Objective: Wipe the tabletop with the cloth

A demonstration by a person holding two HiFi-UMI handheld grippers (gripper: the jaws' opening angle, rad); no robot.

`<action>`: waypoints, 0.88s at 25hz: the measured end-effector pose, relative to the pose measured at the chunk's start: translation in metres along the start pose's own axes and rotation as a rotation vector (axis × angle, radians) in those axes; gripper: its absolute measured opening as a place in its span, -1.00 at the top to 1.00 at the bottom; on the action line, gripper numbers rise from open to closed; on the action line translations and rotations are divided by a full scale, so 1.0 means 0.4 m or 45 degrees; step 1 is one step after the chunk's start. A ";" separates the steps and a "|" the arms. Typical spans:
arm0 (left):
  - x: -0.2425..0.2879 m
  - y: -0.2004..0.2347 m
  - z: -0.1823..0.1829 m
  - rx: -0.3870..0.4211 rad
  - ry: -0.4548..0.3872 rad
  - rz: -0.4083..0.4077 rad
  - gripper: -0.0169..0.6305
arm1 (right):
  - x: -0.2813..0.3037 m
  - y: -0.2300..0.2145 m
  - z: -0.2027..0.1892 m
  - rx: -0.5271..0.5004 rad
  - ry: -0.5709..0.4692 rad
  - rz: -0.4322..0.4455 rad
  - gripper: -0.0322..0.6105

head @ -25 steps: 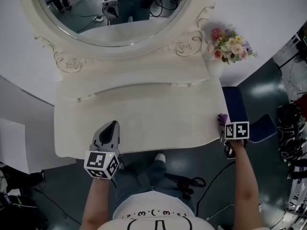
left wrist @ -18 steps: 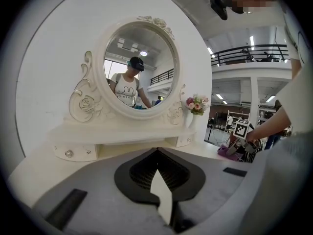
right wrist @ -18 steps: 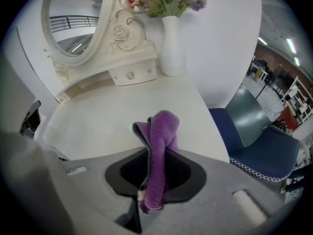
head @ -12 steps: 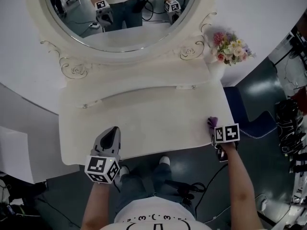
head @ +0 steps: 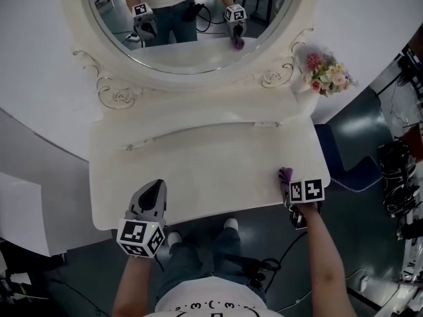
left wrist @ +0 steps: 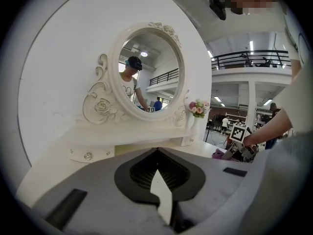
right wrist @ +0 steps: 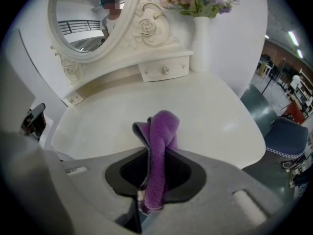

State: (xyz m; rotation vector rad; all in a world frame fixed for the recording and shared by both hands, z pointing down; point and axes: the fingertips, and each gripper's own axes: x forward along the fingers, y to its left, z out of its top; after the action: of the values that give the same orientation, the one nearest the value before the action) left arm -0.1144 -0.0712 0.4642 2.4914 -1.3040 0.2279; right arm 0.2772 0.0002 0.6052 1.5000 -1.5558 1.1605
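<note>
1. Head view: the left tool (head: 156,190) is at the near edge of the white bench (head: 205,164), on the left. The right tool (head: 289,182) is at the bench's near right corner, with the purple cloth (head: 285,174) bunched at its tip.
2. Left gripper view: the left tool (left wrist: 159,177) has its jaws pressed together with nothing between them. The oval mirror (left wrist: 146,75) stands ahead of it, and the flowers (left wrist: 198,107) are ahead to its right.
3. Right gripper view: the right tool (right wrist: 155,180) pinches the cloth (right wrist: 160,141), whose folded end stands up past the jaw tips. Bare benchtop lies beyond, and a white vase (right wrist: 201,38) stands far ahead.
</note>
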 end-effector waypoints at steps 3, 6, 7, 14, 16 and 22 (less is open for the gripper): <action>-0.019 0.023 -0.004 -0.005 0.004 -0.012 0.95 | 0.009 0.062 -0.002 0.004 -0.006 0.025 0.68; -0.034 0.048 -0.006 -0.011 0.003 -0.025 0.95 | 0.019 0.118 -0.004 0.016 -0.008 0.043 0.68; -0.038 0.056 -0.007 -0.012 0.002 -0.029 0.95 | 0.023 0.134 -0.004 0.018 -0.010 0.046 0.68; -0.075 0.106 -0.014 -0.021 0.001 -0.055 0.95 | 0.034 0.233 -0.009 0.043 -0.025 0.056 0.68; -0.085 0.121 -0.017 -0.026 0.001 -0.061 0.95 | 0.037 0.262 -0.013 0.046 -0.024 0.059 0.68; -0.107 0.174 -0.018 -0.034 -0.011 -0.078 0.95 | 0.053 0.359 -0.008 0.050 -0.029 0.079 0.68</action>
State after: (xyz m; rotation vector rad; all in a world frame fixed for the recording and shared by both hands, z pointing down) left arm -0.1958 -0.0727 0.4730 2.5082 -1.2240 0.1851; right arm 0.1326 -0.0136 0.6055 1.5046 -1.6135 1.2201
